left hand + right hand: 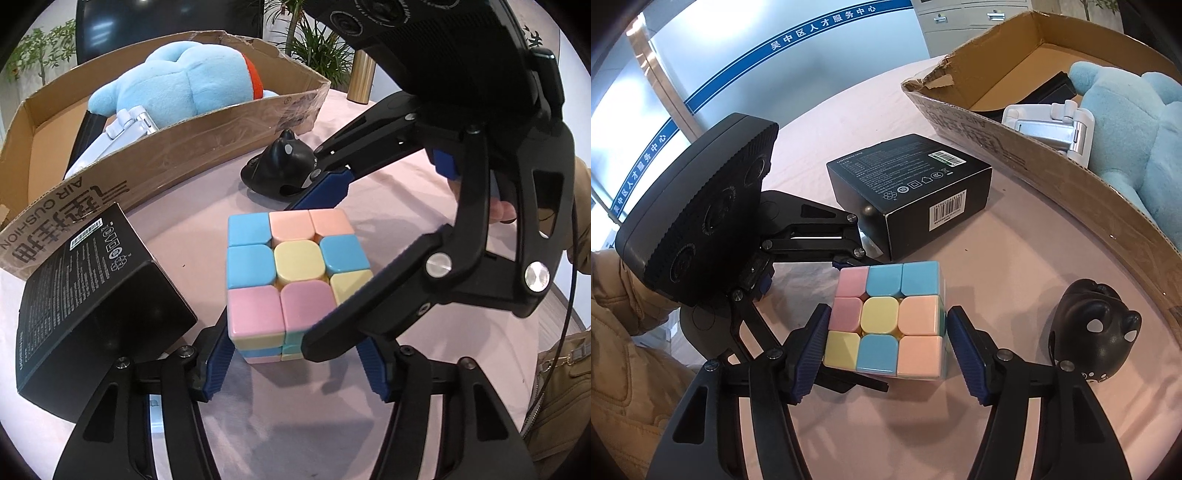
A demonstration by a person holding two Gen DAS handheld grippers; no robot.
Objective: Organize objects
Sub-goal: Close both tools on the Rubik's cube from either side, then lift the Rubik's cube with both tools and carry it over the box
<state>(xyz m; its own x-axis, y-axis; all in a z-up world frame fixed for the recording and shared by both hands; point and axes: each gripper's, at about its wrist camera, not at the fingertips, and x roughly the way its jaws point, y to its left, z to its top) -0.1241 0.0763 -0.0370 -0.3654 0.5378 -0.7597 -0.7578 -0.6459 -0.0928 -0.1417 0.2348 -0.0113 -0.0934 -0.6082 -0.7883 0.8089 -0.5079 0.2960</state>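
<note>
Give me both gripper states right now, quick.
Left gripper: closed on the pastel cube, which sits on the table.
Right gripper: jaws straddle the same cube; cannot tell whether both pads press it.

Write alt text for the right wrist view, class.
A pastel puzzle cube sits on a pink table between the pads of the right hand-held gripper, with the left hand-held gripper also at it. Behind are a black box and a cardboard box.

We saw the cube [886, 321] hemmed in: black box [912, 192] close behind, black mouse [1089, 332] just right, cardboard box [1052, 173] walling the far side; bare pink table [886, 424] lay open in front
</note>
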